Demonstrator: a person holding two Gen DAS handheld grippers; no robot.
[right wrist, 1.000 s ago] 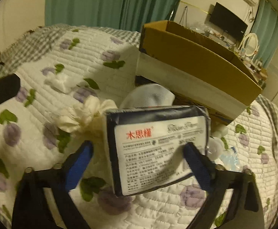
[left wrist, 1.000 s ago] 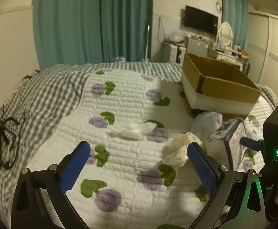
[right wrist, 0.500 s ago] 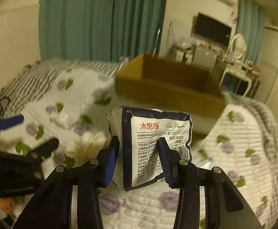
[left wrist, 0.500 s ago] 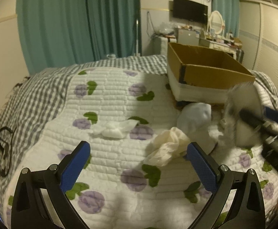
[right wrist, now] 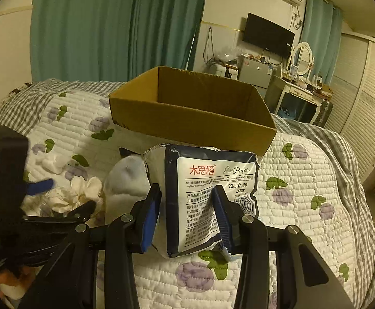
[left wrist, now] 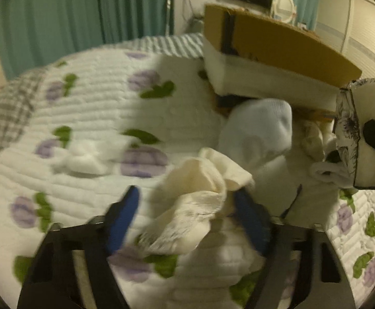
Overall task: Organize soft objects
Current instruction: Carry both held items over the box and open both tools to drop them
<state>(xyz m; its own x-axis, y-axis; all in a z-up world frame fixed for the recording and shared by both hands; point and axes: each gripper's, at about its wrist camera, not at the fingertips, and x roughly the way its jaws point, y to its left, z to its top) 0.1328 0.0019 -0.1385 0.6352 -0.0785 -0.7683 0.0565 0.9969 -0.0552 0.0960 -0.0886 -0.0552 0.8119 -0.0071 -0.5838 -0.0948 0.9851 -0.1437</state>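
My right gripper (right wrist: 186, 213) is shut on a tissue pack (right wrist: 208, 193) with a dark border and red lettering, held above the quilt in front of the open cardboard box (right wrist: 187, 113). The pack also shows at the right of the left wrist view (left wrist: 362, 134). My left gripper (left wrist: 187, 213) has its blue fingers (left wrist: 123, 216) on either side of a crumpled cream cloth (left wrist: 200, 188); the jaws look partly closed around it, motion-blurred. A white sock (left wrist: 259, 128) lies just beyond the cloth. A small white cloth (left wrist: 82, 159) lies to the left.
The box (left wrist: 277, 41) stands on a white base at the back right of the bed. The quilt (left wrist: 84, 103) has purple flowers, over a grey checked sheet (right wrist: 316, 134). Green curtains (right wrist: 110, 25), a TV and a dresser stand behind.
My left gripper has moved forward and down onto the cream cloth and its jaws have narrowed. My right gripper has lifted the tissue pack and holds it steadier before the box.
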